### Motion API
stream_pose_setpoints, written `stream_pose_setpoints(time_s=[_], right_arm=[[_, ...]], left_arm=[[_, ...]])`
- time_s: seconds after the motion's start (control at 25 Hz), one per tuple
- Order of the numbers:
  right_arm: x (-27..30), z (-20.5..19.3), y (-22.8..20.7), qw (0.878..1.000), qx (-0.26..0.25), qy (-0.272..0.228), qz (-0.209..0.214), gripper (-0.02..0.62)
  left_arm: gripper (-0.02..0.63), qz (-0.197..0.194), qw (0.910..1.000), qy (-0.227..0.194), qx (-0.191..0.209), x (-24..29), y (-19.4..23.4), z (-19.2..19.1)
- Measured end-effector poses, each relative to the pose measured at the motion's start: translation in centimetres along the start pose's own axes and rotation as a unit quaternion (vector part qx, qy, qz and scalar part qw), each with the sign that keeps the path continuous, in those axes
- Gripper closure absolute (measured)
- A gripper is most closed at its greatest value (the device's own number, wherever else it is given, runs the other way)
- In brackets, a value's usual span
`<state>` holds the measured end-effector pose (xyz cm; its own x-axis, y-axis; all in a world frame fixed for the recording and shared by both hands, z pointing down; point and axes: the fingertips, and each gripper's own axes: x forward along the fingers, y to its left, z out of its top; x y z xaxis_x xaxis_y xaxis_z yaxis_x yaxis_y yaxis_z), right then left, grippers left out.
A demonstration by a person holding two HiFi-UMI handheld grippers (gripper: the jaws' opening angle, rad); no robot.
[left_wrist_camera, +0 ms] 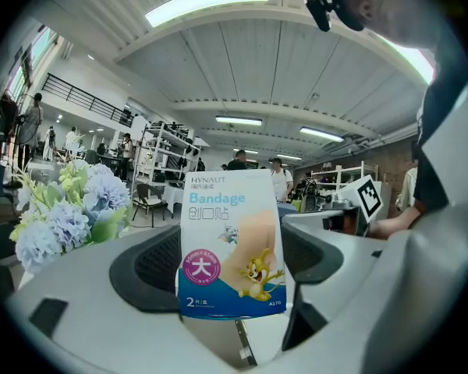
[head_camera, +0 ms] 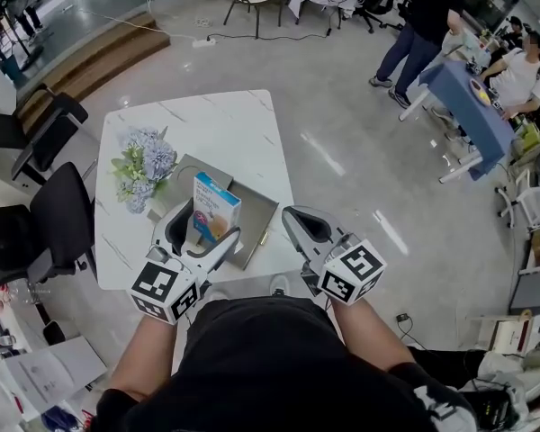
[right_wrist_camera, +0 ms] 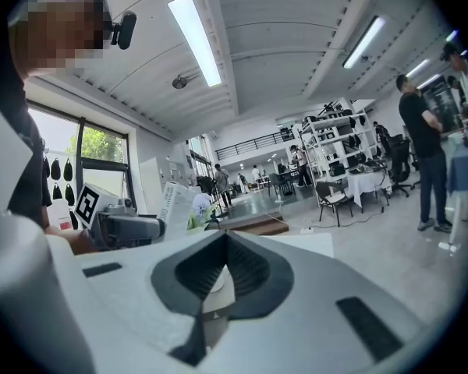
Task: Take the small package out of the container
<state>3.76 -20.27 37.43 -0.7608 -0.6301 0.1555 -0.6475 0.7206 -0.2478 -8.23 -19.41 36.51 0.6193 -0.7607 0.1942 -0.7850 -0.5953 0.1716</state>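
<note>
Basically the left hand-held gripper is gripping the small package, jaws closing on its lower part from either side, with the printed bandage face standing upright between them in the left gripper view. The package is sitting over the grey container on the white worktop, with the flowers just beside it on the left. I cannot tell whether its bottom edge is already clearing the container floor. Judging the step as the lift-out: the move is calling for a straight upward pull, keeping the package vertical so it is not scraping the container wall, and keeping the squeeze light, since the thin carton is looking easy to crush or let slip. Swinging left is risking the flowers, so carrying it toward the free worktop on the far side is looking safer. The right hand-held gripper is hanging near the container's right rim, apart from it as far as I can tell, with its jaws meeting at the tips and nothing between them in the right gripper view. It is looking free to steady the container if that starts lifting along.
</note>
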Motion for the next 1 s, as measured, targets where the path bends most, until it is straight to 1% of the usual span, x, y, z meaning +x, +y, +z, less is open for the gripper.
stream_pose_setpoints(time_s=[0.64,1.0], right_arm=[[0.30,0.15,0.31,1.000,-0.005,-0.002,0.007,0.597],[0.23,0.51,0.61,1.000,-0.019,0.000,0.008,0.597]], left_arm=[[0.207,-0.002,1.0000,-0.002,0.004,-0.08,-0.21,0.35],[0.207,-0.006,0.9999,0.000,0.014,0.03,-0.60,0.54]])
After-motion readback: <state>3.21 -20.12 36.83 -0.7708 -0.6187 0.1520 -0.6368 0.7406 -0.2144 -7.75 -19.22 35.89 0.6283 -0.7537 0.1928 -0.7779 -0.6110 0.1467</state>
